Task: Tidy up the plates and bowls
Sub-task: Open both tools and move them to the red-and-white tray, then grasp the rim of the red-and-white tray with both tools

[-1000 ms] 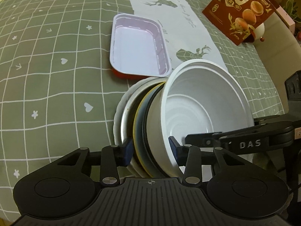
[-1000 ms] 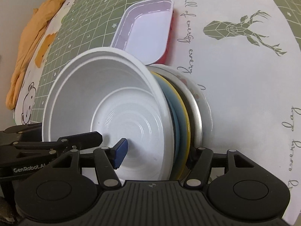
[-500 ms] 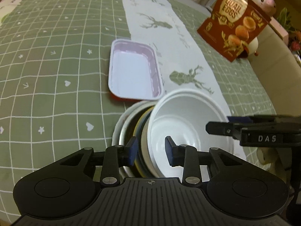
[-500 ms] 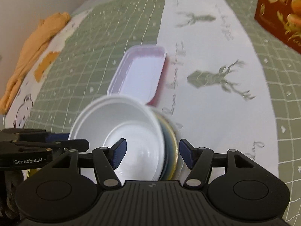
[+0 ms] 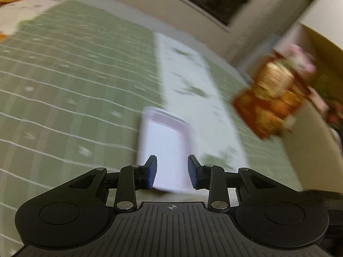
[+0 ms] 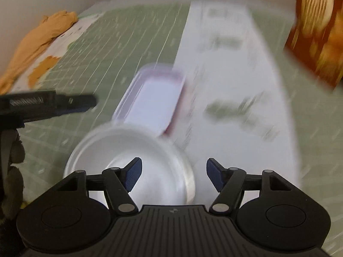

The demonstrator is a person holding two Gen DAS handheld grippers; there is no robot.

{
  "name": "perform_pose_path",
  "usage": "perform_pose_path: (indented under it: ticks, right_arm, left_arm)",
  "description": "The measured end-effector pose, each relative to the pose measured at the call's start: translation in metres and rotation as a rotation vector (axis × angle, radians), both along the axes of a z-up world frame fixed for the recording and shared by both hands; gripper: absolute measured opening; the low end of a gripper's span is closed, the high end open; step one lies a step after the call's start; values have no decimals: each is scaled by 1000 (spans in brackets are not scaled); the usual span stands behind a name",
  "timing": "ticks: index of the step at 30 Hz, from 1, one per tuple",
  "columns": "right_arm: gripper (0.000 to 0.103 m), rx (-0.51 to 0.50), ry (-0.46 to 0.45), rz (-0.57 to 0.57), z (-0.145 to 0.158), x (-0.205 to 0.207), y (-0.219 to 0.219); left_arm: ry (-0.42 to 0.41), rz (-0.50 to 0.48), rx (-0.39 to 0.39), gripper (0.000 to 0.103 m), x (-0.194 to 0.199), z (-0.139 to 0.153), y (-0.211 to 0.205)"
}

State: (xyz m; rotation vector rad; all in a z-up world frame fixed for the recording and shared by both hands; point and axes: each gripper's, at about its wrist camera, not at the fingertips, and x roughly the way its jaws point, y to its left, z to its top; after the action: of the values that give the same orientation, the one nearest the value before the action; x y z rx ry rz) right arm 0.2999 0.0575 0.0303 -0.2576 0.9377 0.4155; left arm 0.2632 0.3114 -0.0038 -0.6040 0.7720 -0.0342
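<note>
Hovering empty, the left tongs (image 5: 172, 174) are parted and the right tongs (image 6: 174, 175) are opening above the white bowl (image 6: 130, 167). Descending blind through this blur could clip its rim, tipping it toward the pink tray (image 6: 153, 105) at twelve o'clock.

A round white bowl (image 6: 128, 160) sits upright on the cloth just below and ahead of my right jaws, blurred. Beyond it, touching its far rim, lies a shallow rectangular tray (image 6: 154, 100), pale lilac inside, red underneath, directly ahead of my left jaws.
</note>
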Motion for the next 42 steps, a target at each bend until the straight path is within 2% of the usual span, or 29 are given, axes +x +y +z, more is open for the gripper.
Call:
perform_pose_path:
  ticks: [2, 3, 6, 7, 9, 12, 16, 18, 20, 25, 30, 31, 32, 33, 36, 39, 42]
  right_arm:
    - [76, -20, -58, -26, 13, 12, 7]
    - [77, -12, -55, -52, 18, 25, 10]
    - [77, 45, 56, -98, 16, 68, 18]
    - [77, 56, 113, -106, 10, 85, 23]
    - [77, 50, 191, -118, -7, 114, 31]
    - [77, 0, 248, -137, -38, 142, 45]
    - [77, 29, 377, -117, -75, 166, 61]
    - [73, 23, 422, -103, -91, 173, 68]
    - [63, 9, 455, -86, -103, 178, 73]
    - [56, -6, 518, -48, -121, 184, 74]
    - [47, -25, 523, -26, -129, 186, 76]
    - [45, -19, 517, -22, -128, 185, 77]
    - [38, -8, 514, -17, -125, 183, 77]
    - [39, -5, 501, -22, -121, 180, 77]
    - [38, 67, 437, 2, -88, 166, 72]
    - [38, 153, 356, 50, -36, 138, 60]
    - [38, 200, 243, 102, 17, 104, 47]
  left_arm:
    - [-13, 65, 34, 34, 11, 0, 18]
    - [-16, 76, 17, 34, 16, -2, 25]
    - [-12, 44, -77, 35, 36, -16, 37]
    - [0, 44, -75, 35, 44, -21, 36]
    - [46, 48, -19, 35, 56, -30, 26]
    - [119, 22, 81, 35, 72, -43, 7]
    - [152, -37, 64, 35, 80, -58, -3]
    - [175, -57, 63, 35, 85, -66, -8]
    - [192, -66, 54, 35, 89, -73, -11]
    - [216, -83, 27, 35, 100, -86, -16]
    - [231, -101, -56, 33, 106, -96, -13]
    - [234, -103, -94, 28, 106, -97, -11]
    - [236, -112, -156, 29, 105, -96, -7]
    - [227, -113, -174, 29, 103, -91, -5]
    - [121, -106, -127, 28, 82, -53, -4]
    - [21, -110, -81, 29, 51, -3, -8]
    - [-61, -119, -1, 30, 18, 48, -25]
